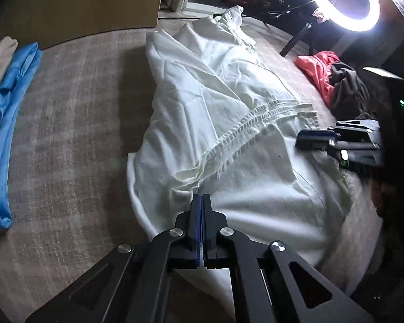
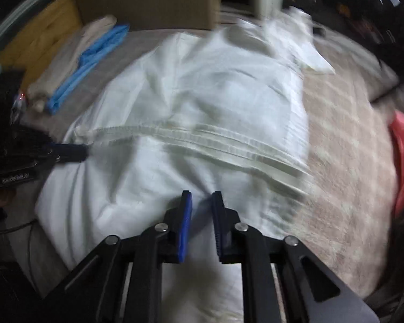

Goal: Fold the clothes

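The white garment (image 1: 223, 123) lay spread on the carpet (image 1: 75, 140), its gathered waistband (image 1: 245, 129) running from 7 to 2 o'clock in the left view. The left tongs (image 1: 201, 202) were pinched shut on the waistband's near end. The right tongs (image 2: 202, 199), parted and empty, hovered over the cloth, the waistband's free end toward 2 o'clock.

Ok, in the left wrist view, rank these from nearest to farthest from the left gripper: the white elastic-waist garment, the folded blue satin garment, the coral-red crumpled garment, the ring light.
1. White elastic-waist garment: at the tips of the left gripper, whose jaws are closed on its fabric.
2. Folded blue satin garment: far left on the rug.
3. Coral-red crumpled garment: upper right.
4. Ring light: top right, beyond it.
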Tool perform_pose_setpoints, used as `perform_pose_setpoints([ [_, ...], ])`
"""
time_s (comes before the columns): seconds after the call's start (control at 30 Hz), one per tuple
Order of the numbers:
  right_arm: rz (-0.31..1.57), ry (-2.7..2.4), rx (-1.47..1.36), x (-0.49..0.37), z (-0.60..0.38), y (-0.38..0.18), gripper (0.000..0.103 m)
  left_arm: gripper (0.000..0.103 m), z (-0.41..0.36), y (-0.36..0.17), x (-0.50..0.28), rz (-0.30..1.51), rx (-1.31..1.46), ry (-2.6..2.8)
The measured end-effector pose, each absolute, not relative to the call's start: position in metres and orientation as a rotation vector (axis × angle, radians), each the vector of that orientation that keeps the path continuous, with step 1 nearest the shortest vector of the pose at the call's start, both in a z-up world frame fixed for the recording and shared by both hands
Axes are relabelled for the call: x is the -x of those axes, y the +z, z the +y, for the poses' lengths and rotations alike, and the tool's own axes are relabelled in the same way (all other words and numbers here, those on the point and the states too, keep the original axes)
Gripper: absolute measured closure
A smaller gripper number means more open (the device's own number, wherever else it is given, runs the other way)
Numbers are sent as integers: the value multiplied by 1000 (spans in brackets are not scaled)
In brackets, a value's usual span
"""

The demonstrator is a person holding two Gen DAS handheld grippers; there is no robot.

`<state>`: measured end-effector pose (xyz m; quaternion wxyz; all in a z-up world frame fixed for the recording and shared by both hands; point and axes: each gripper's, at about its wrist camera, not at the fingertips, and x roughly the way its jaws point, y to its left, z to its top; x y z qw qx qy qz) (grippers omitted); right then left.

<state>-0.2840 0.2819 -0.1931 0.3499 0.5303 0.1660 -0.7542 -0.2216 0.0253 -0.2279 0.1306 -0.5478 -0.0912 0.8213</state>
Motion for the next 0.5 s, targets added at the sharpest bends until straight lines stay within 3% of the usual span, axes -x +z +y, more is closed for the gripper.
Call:
perform_pose_setpoints([
  [0.13, 489, -1999, -1437, 293, 298, -186, 102, 101, 24, -218, 227, -297, 1634, 2365],
  [0.2, 462, -2018, -1408, 299, 299, -173, 94, 98, 21, -199, 240, -299, 1592, 2386],
  [0.23, 441, -2032, -1390, 302, 299, -165, 81, 94, 20, -190, 245, -289, 1572, 2401],
  [0.27, 416, -2048, -1371, 307, 298, -158, 67, 81, 19, -182, 251, -280, 1553, 2416],
  [0.3, 383, -2067, -1352, 316, 296, -152, 61, 68, 17, -181, 265, -275, 1546, 2431],
  [0.33, 349, -2083, -1337, 325, 294, -147, 58, 67, 15, -179, 278, -270, 1539, 2446],
  [0.5, 194, -2091, -1370, 377, 284, -150, 58, 65, 8, -178, 342, -232, 1534, 2503],
])
